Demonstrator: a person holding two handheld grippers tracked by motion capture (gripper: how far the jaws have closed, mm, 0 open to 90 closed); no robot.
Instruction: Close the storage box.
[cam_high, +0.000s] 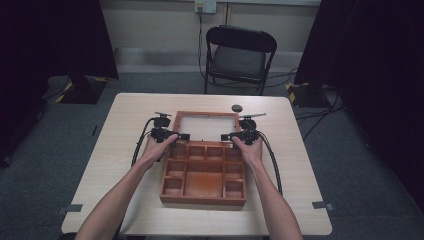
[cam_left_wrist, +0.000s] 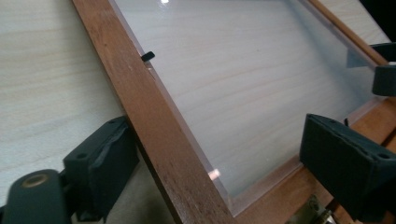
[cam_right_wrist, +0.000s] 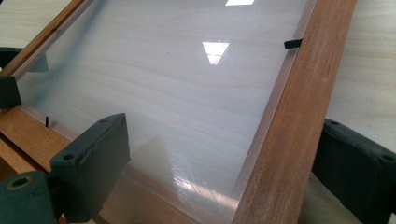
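Note:
A wooden box (cam_high: 204, 175) with several compartments lies open on the table. Its lid (cam_high: 205, 114), a wooden frame around a clear pane (cam_high: 206, 127), is swung back behind it. My left gripper (cam_high: 171, 135) is open and straddles the lid's left rail (cam_left_wrist: 154, 121) near the hinge, one jaw outside the rail and one over the pane (cam_left_wrist: 243, 79). My right gripper (cam_high: 241, 135) is open and straddles the right rail (cam_right_wrist: 289, 126) the same way, with the pane (cam_right_wrist: 163, 93) between its jaws. I cannot tell whether the lid lies flat or is tilted.
A small round black object (cam_high: 236, 108) lies on the table (cam_high: 125, 150) just behind the lid's right corner. A black folding chair (cam_high: 240, 55) stands beyond the far edge. Small black clips (cam_left_wrist: 147, 56) (cam_right_wrist: 292, 44) hold the pane in the frame.

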